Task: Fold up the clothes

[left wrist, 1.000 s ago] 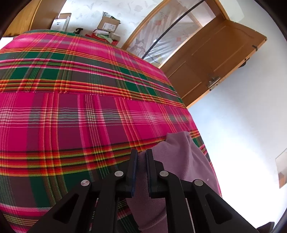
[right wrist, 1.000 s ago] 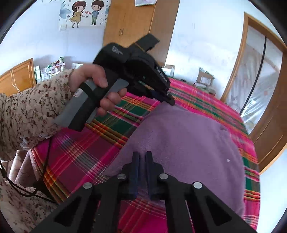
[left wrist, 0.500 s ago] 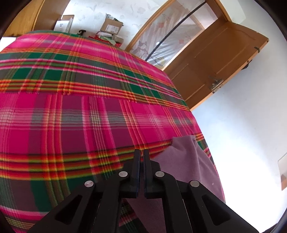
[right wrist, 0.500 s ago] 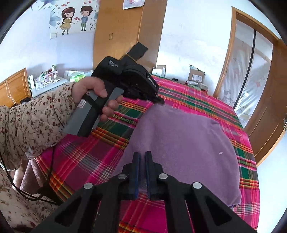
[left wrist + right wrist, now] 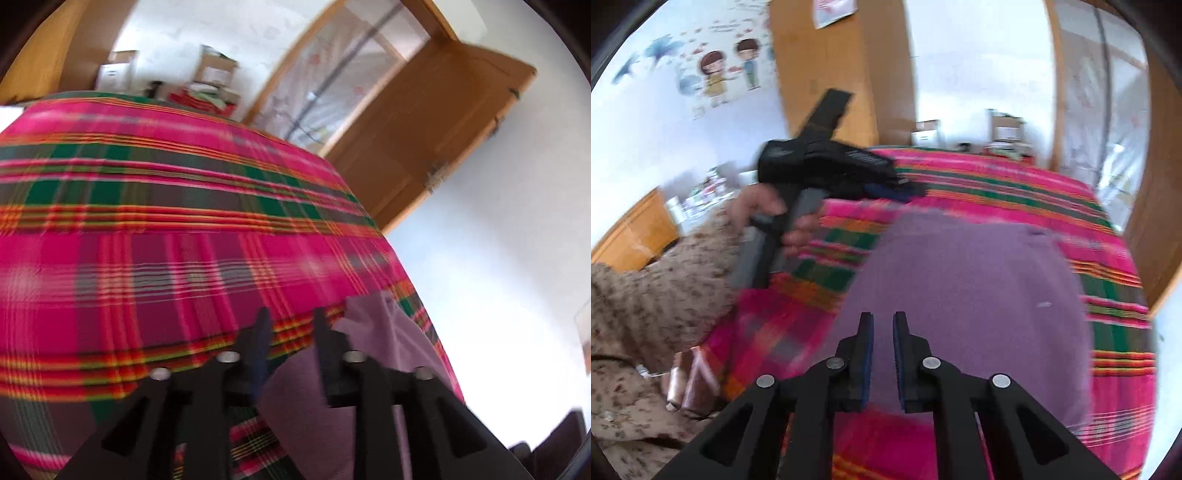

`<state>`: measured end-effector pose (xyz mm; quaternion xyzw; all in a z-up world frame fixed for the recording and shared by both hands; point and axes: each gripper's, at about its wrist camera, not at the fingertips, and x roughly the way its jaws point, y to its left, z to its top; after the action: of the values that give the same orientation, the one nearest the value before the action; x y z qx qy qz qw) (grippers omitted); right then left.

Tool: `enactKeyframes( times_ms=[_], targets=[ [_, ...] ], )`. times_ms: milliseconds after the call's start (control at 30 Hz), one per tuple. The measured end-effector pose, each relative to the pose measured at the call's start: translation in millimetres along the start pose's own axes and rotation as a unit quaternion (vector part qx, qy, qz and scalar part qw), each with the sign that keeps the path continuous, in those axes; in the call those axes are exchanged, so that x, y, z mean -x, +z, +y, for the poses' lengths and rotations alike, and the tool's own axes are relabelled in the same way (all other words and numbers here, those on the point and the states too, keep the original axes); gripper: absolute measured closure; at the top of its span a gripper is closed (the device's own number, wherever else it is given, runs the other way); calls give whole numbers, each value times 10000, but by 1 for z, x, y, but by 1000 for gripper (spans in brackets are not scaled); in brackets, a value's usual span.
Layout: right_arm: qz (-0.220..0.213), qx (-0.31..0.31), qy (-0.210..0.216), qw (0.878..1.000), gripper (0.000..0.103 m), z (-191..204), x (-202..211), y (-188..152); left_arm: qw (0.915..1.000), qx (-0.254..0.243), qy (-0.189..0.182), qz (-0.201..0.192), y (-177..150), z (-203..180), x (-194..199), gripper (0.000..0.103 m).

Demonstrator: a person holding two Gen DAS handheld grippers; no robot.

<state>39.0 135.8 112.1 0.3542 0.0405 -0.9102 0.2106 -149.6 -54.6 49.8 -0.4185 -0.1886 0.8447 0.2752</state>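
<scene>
A purple garment [image 5: 964,291] lies folded flat on the plaid bedcover [image 5: 1015,181]. My right gripper [image 5: 882,321] hovers over its near edge; its jaws are opening, with a narrow gap and no cloth pinched between the pads. My left gripper [image 5: 291,325] is opening too, and only bedcover [image 5: 147,240] shows between its fingers. The garment's corner [image 5: 369,325] lies just right of its right finger [image 5: 321,332]. In the right wrist view the left gripper [image 5: 905,188], held by a hand [image 5: 764,206], sits above the garment's far left corner.
The bed's right edge drops to a pale floor [image 5: 498,295]. An open wooden door [image 5: 443,129] stands beyond it. Boxes [image 5: 218,74] sit past the bed's far end. A flowered sleeve [image 5: 657,295] fills the left of the right wrist view.
The left jaws went from shut on the purple cloth to apart, and the corner now lies free. The right jaws parted slightly and that gripper rose and rolled.
</scene>
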Motion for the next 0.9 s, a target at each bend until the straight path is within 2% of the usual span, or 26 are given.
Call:
enactKeyframes(
  times_ms=[100, 200, 300, 367, 567, 700, 800, 833, 867, 900],
  targets=[
    [-40, -499, -273, 9984, 89, -31, 2, 1, 9984, -345, -117, 440, 7, -9, -19, 72],
    [17, -1127, -327, 9931, 85, -62, -1, -4, 9966, -634, -160, 505, 12, -19, -29, 72],
    [131, -1465, -405, 9883, 85, -77, -4, -10, 9906, -1072, -366, 764, 14, -32, -40, 72],
    [126, -1480, -488, 9877, 85, -81, -4, -11, 9868, -1354, -309, 831, 15, -42, -47, 72],
    [-12, -1550, -670, 9856, 84, -97, 4, -5, 9696, -1922, -616, 1387, 11, -57, -69, 72],
    [86, -1587, -642, 9852, 84, -101, -4, -6, 9647, -1924, -784, 1621, 7, -57, -78, 72],
    [113, -1581, -594, 9856, 84, -103, -8, -6, 9642, -1842, -806, 1731, 8, -53, -86, 72],
    [117, -1580, -582, 9857, 84, -104, -10, -5, 9644, -1812, -818, 1743, 8, -52, -87, 74],
    [125, -1596, -565, 9855, 84, -106, -12, -5, 9649, -1801, -800, 1734, 8, -51, -88, 80],
    [135, -1615, -556, 9852, 84, -106, -13, -6, 9661, -1796, -730, 1706, 10, -50, -89, 92]
  ],
)
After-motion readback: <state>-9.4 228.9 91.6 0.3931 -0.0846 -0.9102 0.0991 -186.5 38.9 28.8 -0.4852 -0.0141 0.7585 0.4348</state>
